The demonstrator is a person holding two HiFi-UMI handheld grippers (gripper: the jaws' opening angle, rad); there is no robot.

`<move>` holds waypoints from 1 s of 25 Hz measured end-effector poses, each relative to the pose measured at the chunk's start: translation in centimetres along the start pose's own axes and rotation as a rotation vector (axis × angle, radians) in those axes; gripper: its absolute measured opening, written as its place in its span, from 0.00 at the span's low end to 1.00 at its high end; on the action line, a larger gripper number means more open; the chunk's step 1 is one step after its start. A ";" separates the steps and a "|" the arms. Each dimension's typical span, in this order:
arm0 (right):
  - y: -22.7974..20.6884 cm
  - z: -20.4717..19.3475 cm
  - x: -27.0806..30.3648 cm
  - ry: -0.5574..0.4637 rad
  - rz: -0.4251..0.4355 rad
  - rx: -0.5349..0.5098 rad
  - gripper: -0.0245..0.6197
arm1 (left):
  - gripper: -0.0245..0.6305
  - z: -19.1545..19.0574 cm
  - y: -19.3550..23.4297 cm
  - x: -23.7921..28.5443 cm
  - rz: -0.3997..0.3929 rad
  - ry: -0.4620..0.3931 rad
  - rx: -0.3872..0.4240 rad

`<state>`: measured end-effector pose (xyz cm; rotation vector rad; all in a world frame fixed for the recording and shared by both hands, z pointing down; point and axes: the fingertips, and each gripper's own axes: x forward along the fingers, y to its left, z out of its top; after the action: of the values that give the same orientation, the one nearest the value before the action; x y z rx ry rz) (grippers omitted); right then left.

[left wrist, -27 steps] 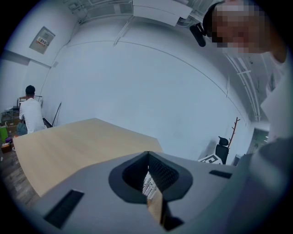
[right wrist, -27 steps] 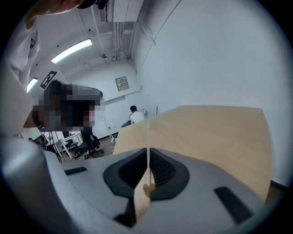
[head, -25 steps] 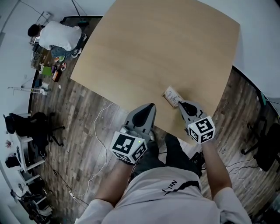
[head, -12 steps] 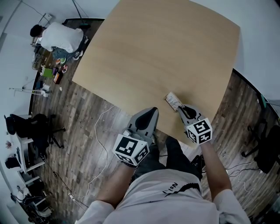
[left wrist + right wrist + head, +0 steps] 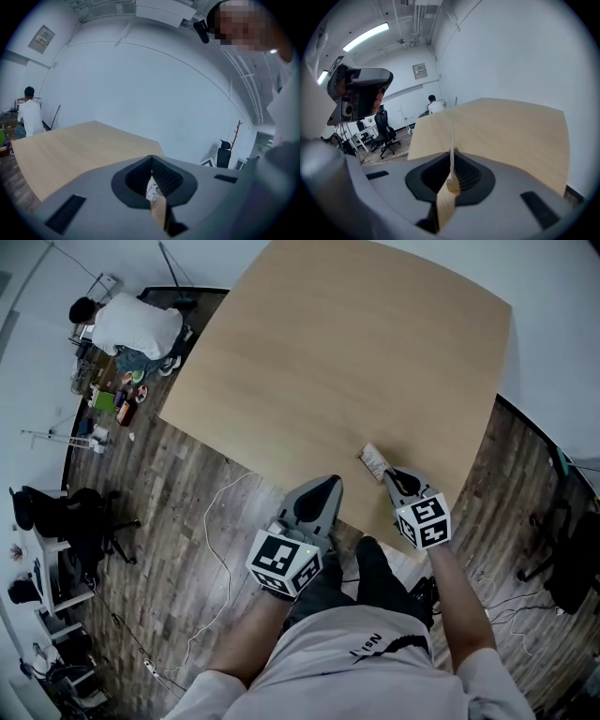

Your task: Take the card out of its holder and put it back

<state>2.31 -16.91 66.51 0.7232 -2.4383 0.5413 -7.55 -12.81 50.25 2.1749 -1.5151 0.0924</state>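
Note:
The card holder (image 5: 372,461), a small flat white sleeve with print and the card inside, lies near the table's near right edge. My right gripper (image 5: 390,473) is shut on its near end. In the right gripper view the holder (image 5: 452,145) shows edge-on as a thin white strip rising from between the closed jaws. My left gripper (image 5: 322,491) hangs at the table's near edge, left of the holder and apart from it, jaws shut on nothing. In the left gripper view a sliver of the holder (image 5: 151,189) shows through the slit between the jaws.
The light wooden table (image 5: 347,362) is otherwise bare. Beyond its near edge is dark plank floor with a white cable (image 5: 214,540). A person in white (image 5: 131,322) sits at far left by cluttered shelves. An office chair (image 5: 80,517) stands at left.
The view has drifted slightly. My left gripper has edged a little to the right along the table edge. The right gripper keeps its hold on the card holder in about the same spot.

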 end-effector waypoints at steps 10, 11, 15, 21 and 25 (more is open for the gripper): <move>0.0 2.6 -2.2 -0.035 -0.065 -0.010 0.13 | 0.06 0.5 0.0 -0.7 -0.032 -0.005 0.008; 0.0 2.8 -2.5 -0.038 -0.076 -0.010 0.13 | 0.06 0.5 -0.1 -0.5 -0.037 0.000 0.013; 0.3 4.5 -4.3 -0.070 -0.111 0.001 0.13 | 0.06 0.3 -0.9 -0.2 -0.057 0.033 0.032; 2.2 8.5 -7.1 -0.163 -0.106 0.037 0.13 | 0.06 1.2 -3.1 -0.6 -0.123 0.040 0.074; 3.6 11.0 -9.5 -0.237 -0.118 0.045 0.10 | 0.06 2.0 -4.5 -1.1 -0.155 0.035 0.091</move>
<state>2.78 -16.12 51.55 0.9928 -2.5855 0.4888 -4.39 -11.45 46.60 2.3421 -1.3416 0.1498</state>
